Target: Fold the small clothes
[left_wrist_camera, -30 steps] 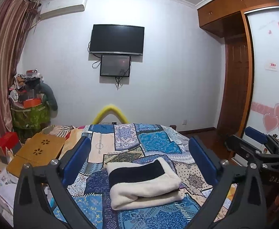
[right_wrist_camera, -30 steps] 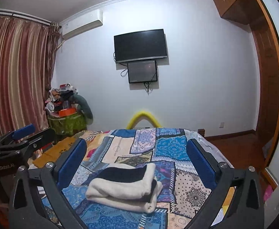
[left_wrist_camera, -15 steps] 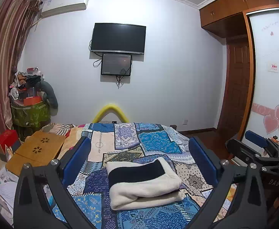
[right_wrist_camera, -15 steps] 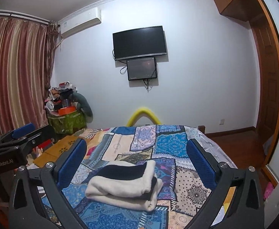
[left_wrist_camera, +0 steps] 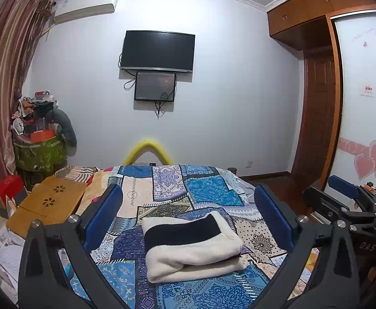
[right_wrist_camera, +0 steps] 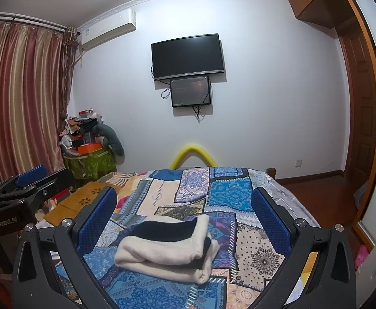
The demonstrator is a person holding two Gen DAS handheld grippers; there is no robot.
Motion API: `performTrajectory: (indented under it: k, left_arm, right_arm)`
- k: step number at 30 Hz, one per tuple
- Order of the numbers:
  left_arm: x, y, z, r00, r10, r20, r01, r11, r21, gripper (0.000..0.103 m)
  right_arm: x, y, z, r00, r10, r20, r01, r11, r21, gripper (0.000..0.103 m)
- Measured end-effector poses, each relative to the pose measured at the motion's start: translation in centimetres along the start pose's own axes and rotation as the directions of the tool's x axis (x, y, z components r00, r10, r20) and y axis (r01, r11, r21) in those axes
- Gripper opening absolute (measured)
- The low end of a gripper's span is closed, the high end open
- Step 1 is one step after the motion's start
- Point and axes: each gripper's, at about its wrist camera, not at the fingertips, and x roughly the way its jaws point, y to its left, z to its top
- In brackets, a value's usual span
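Your bed (left_wrist_camera: 208, 188) wears a patchwork cover; the folded cream-and-black garment (left_wrist_camera: 191, 244) lies on it, near you.

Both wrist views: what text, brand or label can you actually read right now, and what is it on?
"GenRobot.AI": on the body of the left hand-held gripper, right wrist view.
"DAS": on the body of the right hand-held gripper, left wrist view.
Air conditioner sticker: too small to read.
Wardrobe door notice and pink script: blurred.
Television brand mark: unreadable.
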Motion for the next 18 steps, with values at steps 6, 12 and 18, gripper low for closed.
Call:
performTrajectory:
  k: [6,12,18]
  left_arm:
    - [0.16,0.09,-0.09,1.000,-0.028,-0.009,0.028,1.000,-0.009,0.103]
    - [0.15,0.05,-0.06,1.000,-0.030,-0.010,0.030,1.000,-0.010,0.103]
    - [0.20,-0.17,-0.09,0.999,-0.045,-0.019,0.045,0.999,0.001,0.103]
  right_arm:
    - [0.06,-0.17,0.03,1.000,-0.003,-0.002,0.003,1.000,0.005,0.103]
    - [0.00,-0.27,0.00,1.000,-0.004,-0.001,0.004,1.000,0.006,0.103]
    - [-0.03,-0.32,-0.04,1.000,-0.001,-0.002,0.002,1.000,0.008,0.103]
